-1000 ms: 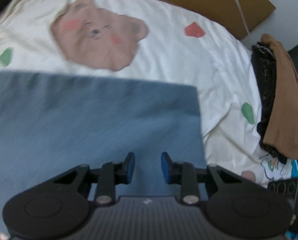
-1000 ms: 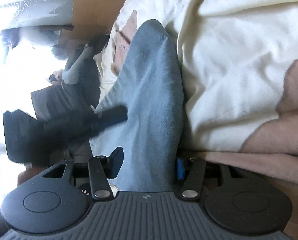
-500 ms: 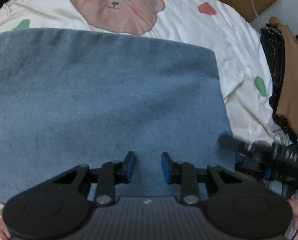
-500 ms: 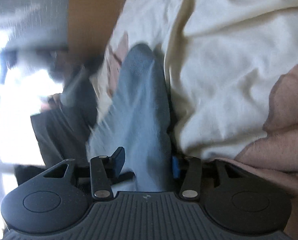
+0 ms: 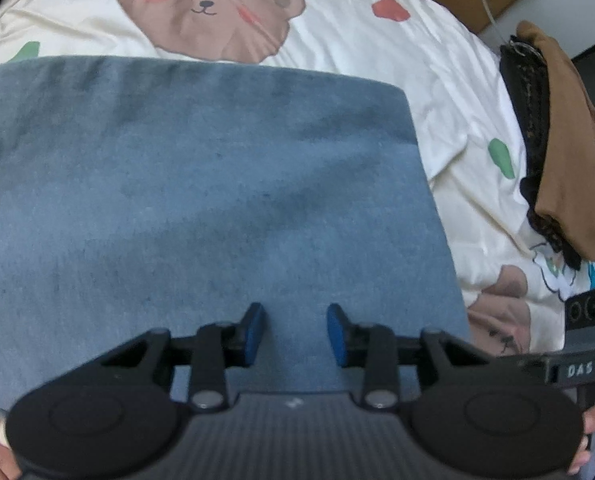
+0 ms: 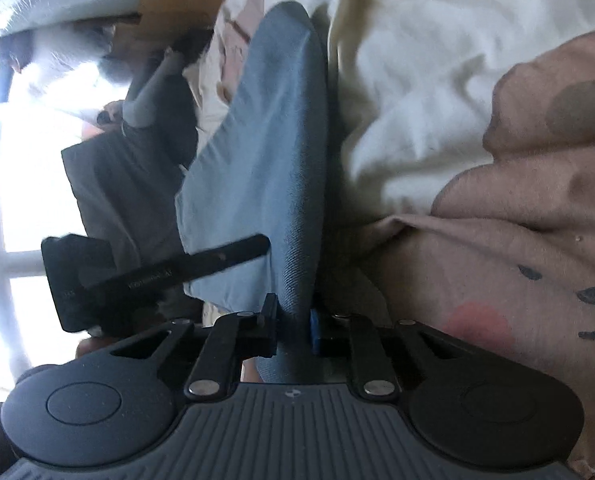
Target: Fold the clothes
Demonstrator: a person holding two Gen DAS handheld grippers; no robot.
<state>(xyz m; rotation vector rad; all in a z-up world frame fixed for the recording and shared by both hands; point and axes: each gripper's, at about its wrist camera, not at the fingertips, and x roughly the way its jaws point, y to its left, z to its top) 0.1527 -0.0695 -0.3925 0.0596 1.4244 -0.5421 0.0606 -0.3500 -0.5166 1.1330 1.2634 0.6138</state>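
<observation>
Nearest to me, my right gripper is clenched on a thick edge of the flat slate-blue cotton garment. The cloth is squeezed between the jaws, and I judge I hold it this way so I can carry or press that edge while the rest stays down. From this camera the blue garment runs away from the grip as a narrow raised ridge, seen edge-on, with its underside showing to the left.

My left gripper hovers low over the near part of the same garment, jaws parted with a clear gap and nothing between them. I read that as a released claw resting ready to pin or smooth the cloth, not to lift it.

The garment lies spread in a broad rectangle on the cream bedsheet printed with brown bears and coloured spots. Its far edge is straight and its far right corner square, which suggests layers already doubled, though I cannot count them. So I cannot tell whether another fold is due or only tidying remains.

Beyond the garment's far edge sits the smiling bear print. To the garment's right, at the sheet's edge, a stack of brown and black folded clothes lies well apart, probably kept clear as a finished pile.
</observation>
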